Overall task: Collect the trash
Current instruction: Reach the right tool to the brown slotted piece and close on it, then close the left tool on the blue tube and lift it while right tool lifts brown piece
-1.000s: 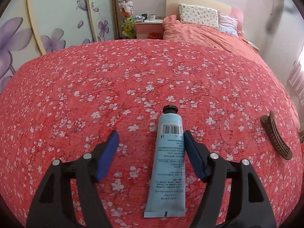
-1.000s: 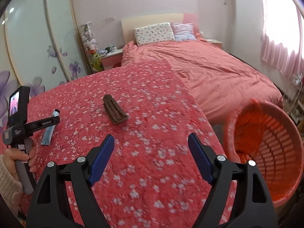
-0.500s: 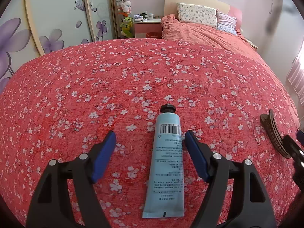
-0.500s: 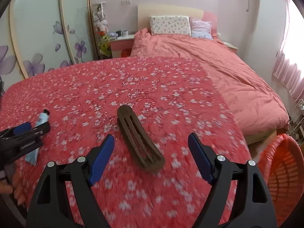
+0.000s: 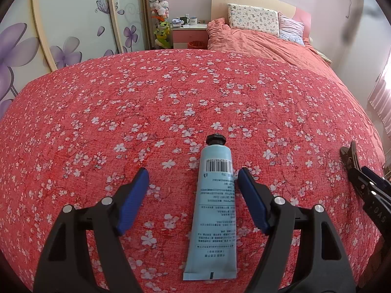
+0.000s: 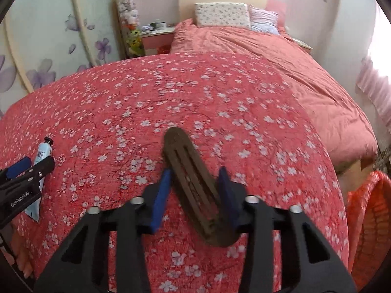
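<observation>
On the flowered red bedspread (image 5: 122, 102) two bits of trash lie well apart: a pale blue tube (image 5: 213, 205) with a black cap (image 5: 215, 139), and a dark brown slatted hair clip (image 6: 193, 183) further toward the bed's edge; an orange basket (image 6: 366, 224) stands off that edge on the right, and I take it for the bin.

The left gripper (image 5: 193, 183) hangs low over the tube with its jaws spread wide; the tube lies lengthwise between them, nearer the right blue pad (image 5: 251, 202), and neither pad seems to touch it. To do this well I would shift a little rightward so the tube sits centred, then pinch across its flat body below the barcode, not at the slippery cap.

The right gripper (image 6: 195, 195) points forward and down along the clip, its jaws drawn in on either side of the clip's near half; the view is blurred, so I cannot tell whether the pads have truly clamped it or stand just beside it. The clip lies slantwise to the pads, so a firm, square squeeze near its middle should keep it from twisting out; the lift toward the basket ought to wait on that.
</observation>
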Action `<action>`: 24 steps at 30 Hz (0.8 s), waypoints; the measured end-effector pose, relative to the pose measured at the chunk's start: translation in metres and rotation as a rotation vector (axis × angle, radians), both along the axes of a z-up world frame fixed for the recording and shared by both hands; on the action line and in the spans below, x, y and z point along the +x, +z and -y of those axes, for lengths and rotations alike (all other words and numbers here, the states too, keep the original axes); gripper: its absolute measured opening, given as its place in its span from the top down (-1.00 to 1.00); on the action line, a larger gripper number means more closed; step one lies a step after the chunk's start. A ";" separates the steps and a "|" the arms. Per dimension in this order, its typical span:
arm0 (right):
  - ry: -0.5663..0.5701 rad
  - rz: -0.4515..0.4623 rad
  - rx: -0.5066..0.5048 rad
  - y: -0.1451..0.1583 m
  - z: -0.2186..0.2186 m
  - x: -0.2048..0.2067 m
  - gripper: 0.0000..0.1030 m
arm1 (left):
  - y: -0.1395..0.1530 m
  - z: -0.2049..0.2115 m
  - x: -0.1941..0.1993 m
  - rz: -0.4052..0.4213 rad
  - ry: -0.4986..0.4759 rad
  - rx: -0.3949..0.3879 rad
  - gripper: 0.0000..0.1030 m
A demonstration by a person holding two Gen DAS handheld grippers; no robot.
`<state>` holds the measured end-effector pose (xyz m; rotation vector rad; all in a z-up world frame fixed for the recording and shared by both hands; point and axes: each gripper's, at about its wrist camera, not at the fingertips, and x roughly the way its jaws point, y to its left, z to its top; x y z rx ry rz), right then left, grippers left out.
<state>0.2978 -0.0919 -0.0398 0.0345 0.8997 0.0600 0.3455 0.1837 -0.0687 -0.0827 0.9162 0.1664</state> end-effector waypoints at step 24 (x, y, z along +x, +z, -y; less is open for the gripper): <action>-0.020 0.022 0.035 -0.002 0.010 0.011 0.33 | 0.002 0.007 -0.003 0.024 -0.042 -0.014 -0.09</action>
